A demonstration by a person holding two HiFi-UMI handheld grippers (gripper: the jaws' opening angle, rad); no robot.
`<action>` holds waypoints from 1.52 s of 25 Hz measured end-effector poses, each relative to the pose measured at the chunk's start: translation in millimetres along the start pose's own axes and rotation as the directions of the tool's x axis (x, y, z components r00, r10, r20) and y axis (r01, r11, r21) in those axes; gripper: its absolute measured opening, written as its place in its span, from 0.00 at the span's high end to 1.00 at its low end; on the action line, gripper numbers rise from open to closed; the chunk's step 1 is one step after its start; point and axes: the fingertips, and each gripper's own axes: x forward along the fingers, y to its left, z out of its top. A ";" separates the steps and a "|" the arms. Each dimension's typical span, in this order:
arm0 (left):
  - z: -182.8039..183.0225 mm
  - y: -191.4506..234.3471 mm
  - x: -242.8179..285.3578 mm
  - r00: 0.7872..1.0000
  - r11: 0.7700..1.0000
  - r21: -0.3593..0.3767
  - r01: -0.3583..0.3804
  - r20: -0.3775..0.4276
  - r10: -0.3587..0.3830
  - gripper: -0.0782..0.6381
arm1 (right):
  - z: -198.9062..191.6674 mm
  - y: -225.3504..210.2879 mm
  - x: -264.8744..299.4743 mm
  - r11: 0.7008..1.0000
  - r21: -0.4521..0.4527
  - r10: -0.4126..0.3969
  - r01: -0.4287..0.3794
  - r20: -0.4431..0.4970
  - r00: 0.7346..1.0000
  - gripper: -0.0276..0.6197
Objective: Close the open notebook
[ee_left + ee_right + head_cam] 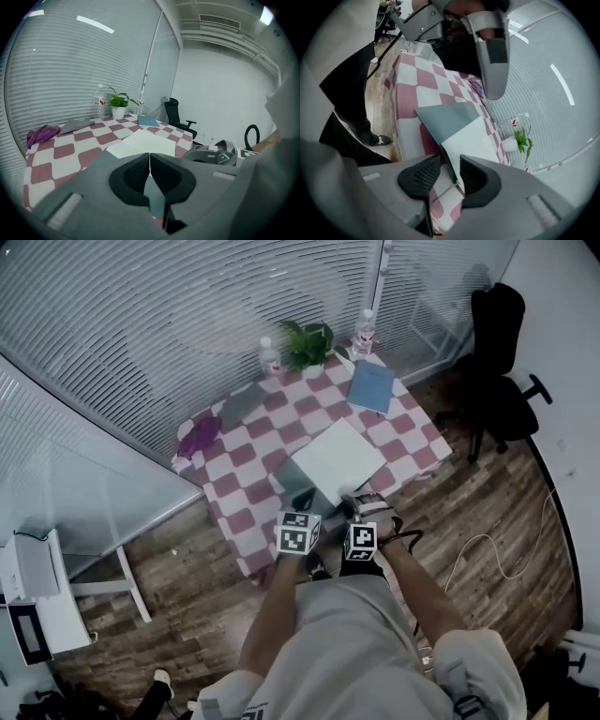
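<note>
The desk (248, 488) wears a red-and-white checked cloth. Along its far edge stand two clear bottles (270, 357) (365, 332); their fill cannot be made out. Between them a white pot (311, 369) holds a leafy green plant (307, 341). A blue book (372, 387) lies flat near the right-hand bottle. A grey cloth (242, 404) and a purple cloth (199, 437) lie towards the left side, all well apart from the work. A black office chair (497, 362) stands off the desk's far right corner on the wooden floor (487, 521), where a pale cable (506, 559) trails. The open notebook (337, 457) lies at the near edge, white page up, its grey cover (302, 479) raised towards the person. The left tool (149, 166) has its jaws pressed together on that cover, with only a thin pale line showing between the pads. The right tool (450, 171) has its jaws apart, with the cover's thin edge standing between them. In the right gripper view the left tool crosses above the cover.
</note>
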 end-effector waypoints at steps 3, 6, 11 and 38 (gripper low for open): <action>2.9 0.8 -0.6 1.000 1.000 -0.004 -0.005 0.006 0.005 0.88 | 10.4 -1.4 3.1 1.000 -0.006 -0.004 0.004 -0.001 1.000 0.76; 5.7 2.8 -3.3 1.000 1.000 -0.007 -0.012 0.013 0.012 0.88 | 19.0 -6.6 -2.2 0.999 0.036 0.005 -0.006 0.029 1.000 0.76; 12.7 21.0 -12.7 0.998 0.998 -0.031 -0.056 0.038 0.057 0.88 | 16.0 -23.5 -17.1 0.982 0.183 -0.056 0.037 0.097 0.994 0.89; 56.7 2.3 40.7 0.999 1.000 0.008 0.008 0.048 -0.009 0.88 | -68.3 -79.9 -19.1 0.377 0.920 -0.097 -0.112 0.159 0.983 0.92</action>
